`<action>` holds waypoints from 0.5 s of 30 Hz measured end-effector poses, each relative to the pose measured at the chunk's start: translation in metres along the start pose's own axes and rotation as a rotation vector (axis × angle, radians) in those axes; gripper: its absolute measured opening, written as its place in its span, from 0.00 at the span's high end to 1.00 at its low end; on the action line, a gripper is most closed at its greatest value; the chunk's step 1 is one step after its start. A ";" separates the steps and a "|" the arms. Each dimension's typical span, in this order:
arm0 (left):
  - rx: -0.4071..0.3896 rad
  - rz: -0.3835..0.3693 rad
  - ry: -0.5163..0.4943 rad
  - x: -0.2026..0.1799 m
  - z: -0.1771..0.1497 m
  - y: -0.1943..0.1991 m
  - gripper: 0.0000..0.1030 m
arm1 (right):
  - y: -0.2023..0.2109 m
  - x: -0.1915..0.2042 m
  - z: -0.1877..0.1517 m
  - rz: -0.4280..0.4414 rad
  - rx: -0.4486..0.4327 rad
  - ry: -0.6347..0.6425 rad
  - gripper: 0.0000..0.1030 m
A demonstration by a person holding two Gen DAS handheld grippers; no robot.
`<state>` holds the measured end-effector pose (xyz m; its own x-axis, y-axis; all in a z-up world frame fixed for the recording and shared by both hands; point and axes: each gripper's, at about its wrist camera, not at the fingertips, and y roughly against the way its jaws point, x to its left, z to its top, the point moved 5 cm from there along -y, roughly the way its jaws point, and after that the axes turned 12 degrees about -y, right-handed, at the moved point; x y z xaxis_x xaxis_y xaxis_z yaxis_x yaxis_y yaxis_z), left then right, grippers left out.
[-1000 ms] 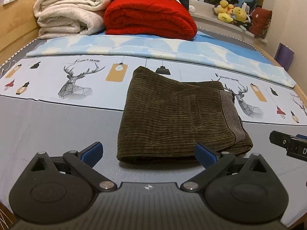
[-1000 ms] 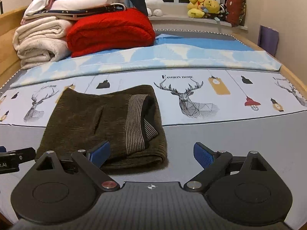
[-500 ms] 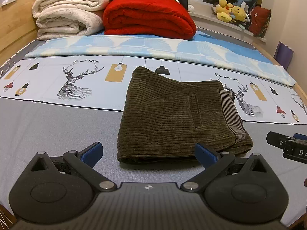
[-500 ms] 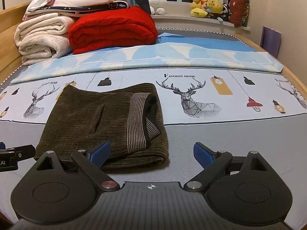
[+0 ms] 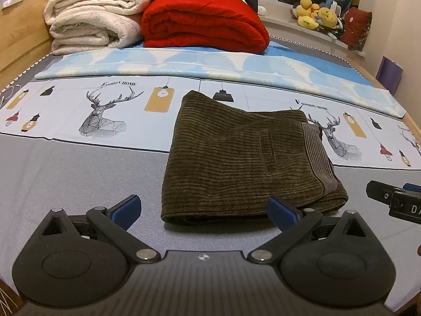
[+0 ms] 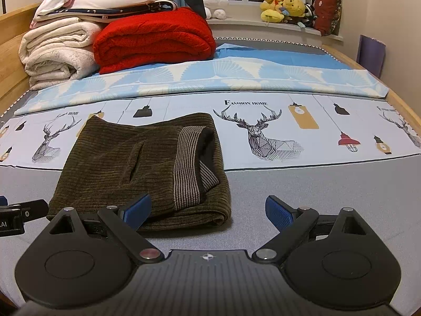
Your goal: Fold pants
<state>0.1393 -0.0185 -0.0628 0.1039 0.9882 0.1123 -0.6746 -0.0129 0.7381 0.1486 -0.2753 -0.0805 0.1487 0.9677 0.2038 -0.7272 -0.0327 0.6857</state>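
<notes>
Left gripper (image 5: 204, 209) and right gripper (image 6: 208, 209): both jaws spread wide, holding nothing, hovering low over the bed sheet (image 5: 79, 163). Just ahead lie the pants (image 5: 244, 155), a compact folded rectangle, striped waistband (image 6: 185, 166) on the right gripper's side (fold looks finished, hence the release). Far beyond: red blanket (image 5: 205, 23), white blankets (image 5: 92, 21).

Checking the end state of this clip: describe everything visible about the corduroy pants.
The corduroy pants are dark olive-brown, ribbed, folded into a compact, layered rectangle lying flat on the bed sheet. A striped grey waistband shows on their right side, opening onto a dark inside, with a slit pocket beside it. The left gripper and right gripper, both open, are apart from the pants; only the sheet touches them.
</notes>
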 end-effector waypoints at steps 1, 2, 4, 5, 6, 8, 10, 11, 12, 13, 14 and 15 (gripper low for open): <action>0.000 0.001 0.001 0.000 0.000 0.000 0.01 | 0.000 0.000 0.000 0.000 -0.001 0.000 0.09; 0.000 0.001 0.002 0.001 0.000 0.000 0.01 | 0.000 0.000 0.000 0.000 -0.001 -0.001 0.09; -0.001 0.002 0.001 0.001 0.000 0.000 0.01 | 0.000 0.000 0.000 0.000 0.000 0.000 0.09; -0.001 0.001 0.000 0.001 0.000 0.000 0.01 | 0.000 0.000 0.000 0.000 0.001 0.000 0.09; -0.001 0.001 -0.001 0.001 0.000 0.000 0.01 | 0.000 0.000 0.000 0.001 0.001 0.001 0.09; -0.004 0.001 -0.004 0.001 -0.001 0.001 0.01 | 0.000 0.000 0.000 0.001 0.001 0.001 0.09; -0.005 0.002 -0.006 0.001 -0.001 0.001 0.01 | 0.000 0.000 -0.001 0.003 0.003 0.004 0.09; -0.005 0.002 -0.007 0.000 -0.001 0.001 0.01 | 0.000 0.000 -0.001 0.004 0.003 0.006 0.09; -0.006 0.002 -0.009 0.000 0.000 0.001 0.01 | 0.000 0.000 -0.001 0.005 0.004 0.007 0.09; -0.008 0.002 -0.010 0.000 0.000 0.001 0.01 | -0.001 -0.001 -0.001 0.006 0.004 0.008 0.09; -0.009 0.001 -0.012 0.000 0.000 0.001 0.01 | -0.001 -0.001 -0.002 0.007 0.005 0.009 0.09; -0.010 0.000 -0.014 -0.001 0.000 0.002 0.01 | -0.001 0.000 -0.001 0.007 0.005 0.008 0.09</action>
<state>0.1379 -0.0190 -0.0616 0.1141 0.9860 0.1217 -0.6819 -0.0113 0.7314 0.1481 -0.2754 -0.0819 0.1382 0.9695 0.2025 -0.7249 -0.0403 0.6877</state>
